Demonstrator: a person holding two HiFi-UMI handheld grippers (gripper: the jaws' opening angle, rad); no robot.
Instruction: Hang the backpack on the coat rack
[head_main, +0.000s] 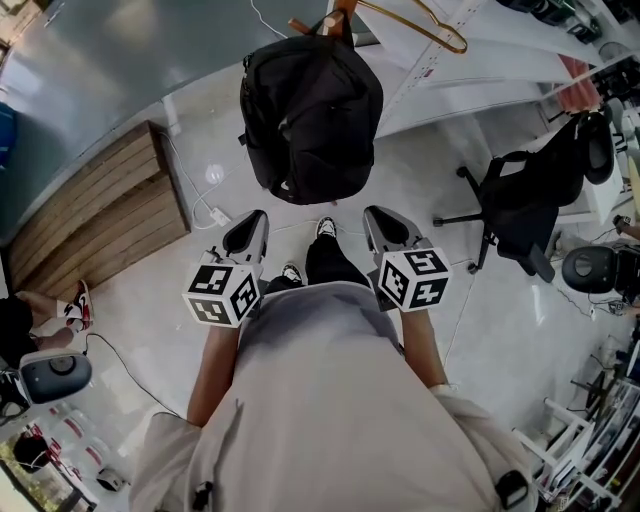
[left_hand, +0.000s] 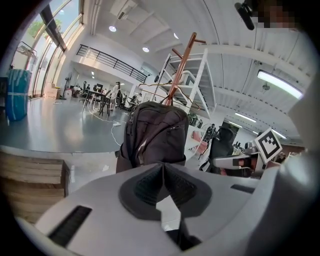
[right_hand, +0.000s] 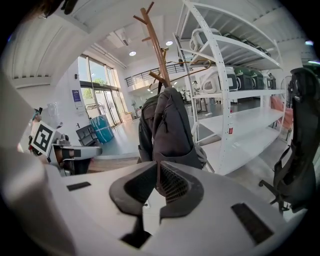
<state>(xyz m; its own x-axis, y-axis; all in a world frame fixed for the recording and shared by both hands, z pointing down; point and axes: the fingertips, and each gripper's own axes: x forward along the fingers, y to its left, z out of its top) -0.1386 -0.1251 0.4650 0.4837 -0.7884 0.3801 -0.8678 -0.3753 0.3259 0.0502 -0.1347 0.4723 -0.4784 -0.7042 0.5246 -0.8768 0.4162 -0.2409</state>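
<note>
Backpack (head_main: 310, 115) on coat rack (left_hand: 182, 60), platform (head_main: 100, 215) left, shelving (head_main: 480, 70) right

- Left gripper (head_main: 248, 232) is held out in front of the body, jaws closed together, nothing gripped.
- Right gripper (head_main: 386, 228) is held level with it, well apart, jaws likewise closed and empty.
- 2 bare forearms (head_main: 213, 365) are extended forward.

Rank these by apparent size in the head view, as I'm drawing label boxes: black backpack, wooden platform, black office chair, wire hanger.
1-2. backpack and wooden platform: they look about alike, and the backpack hangs nearer the camera, so unranked.
3. office chair.
4. hanger, only a thin wire outline.
</note>
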